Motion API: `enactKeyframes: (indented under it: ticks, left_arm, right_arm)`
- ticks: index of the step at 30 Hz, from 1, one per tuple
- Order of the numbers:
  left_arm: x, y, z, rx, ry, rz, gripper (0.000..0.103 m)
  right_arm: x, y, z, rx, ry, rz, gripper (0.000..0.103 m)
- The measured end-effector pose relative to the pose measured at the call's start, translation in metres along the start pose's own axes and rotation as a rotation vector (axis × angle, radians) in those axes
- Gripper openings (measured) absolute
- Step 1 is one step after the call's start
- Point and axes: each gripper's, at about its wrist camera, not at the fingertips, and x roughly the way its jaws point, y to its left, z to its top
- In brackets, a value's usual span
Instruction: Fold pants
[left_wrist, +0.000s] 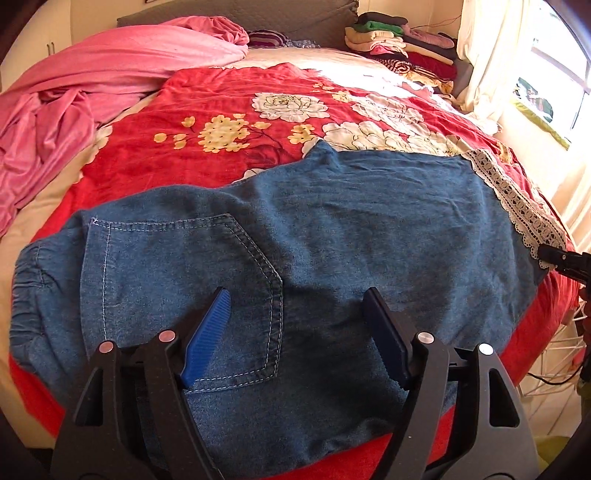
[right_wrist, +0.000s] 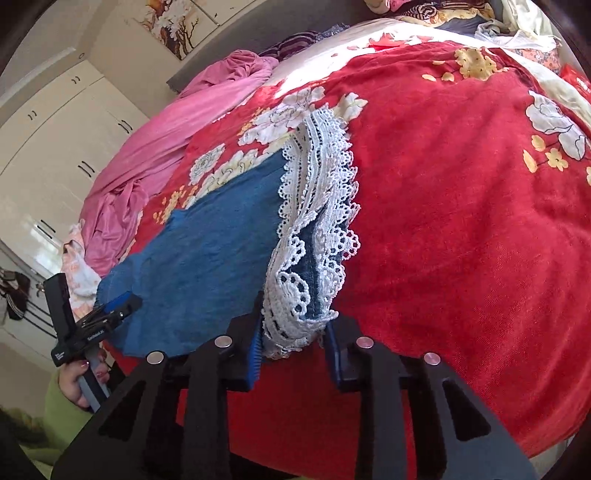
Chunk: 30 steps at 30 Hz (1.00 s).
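Blue denim pants (left_wrist: 332, 229) with a white lace hem (left_wrist: 517, 199) lie folded leg on leg across a red flowered blanket (left_wrist: 207, 110). My left gripper (left_wrist: 299, 299) is open, hovering just above the back pocket (left_wrist: 184, 288) near the waistband. My right gripper (right_wrist: 295, 332) is closed on the lace hem (right_wrist: 314, 229) at the leg end, which bunches between its blue pads. The right gripper's tip shows at the right edge of the left wrist view (left_wrist: 557, 258). The left gripper shows at the left of the right wrist view (right_wrist: 110, 310), over the pants (right_wrist: 207, 258).
A pink sheet (left_wrist: 74, 110) is heaped on the bed's far left. Stacks of folded clothes (left_wrist: 402, 48) sit at the headboard's right. A window and curtain (left_wrist: 491, 55) stand to the right. White wardrobes (right_wrist: 55, 147) stand beyond the bed.
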Motion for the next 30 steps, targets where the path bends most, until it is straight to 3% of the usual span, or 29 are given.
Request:
enactKeyframes:
  ticks: [4,10,17,30]
  left_arm:
    - [0.002,-0.001,-0.001,0.006,0.006,0.009,0.068]
    - [0.006,-0.002,-0.005,0.018,0.014,0.018,0.070]
    - [0.006,-0.001,-0.006,0.014,0.014,0.014,0.072]
    - [-0.001,-0.003,-0.008,0.003,0.015,-0.006,0.078]
  right_arm:
    - [-0.026,0.013,0.007,-0.080,-0.050,-0.033,0.023]
    - [-0.011,-0.003,-0.005,-0.089,0.055,-0.199,0.023]
    - [-0.006,-0.011,-0.011,-0.053,0.056,-0.194,0.024]
    - [-0.021,-0.008,-0.005,-0.037,0.021,-0.243,0.046]
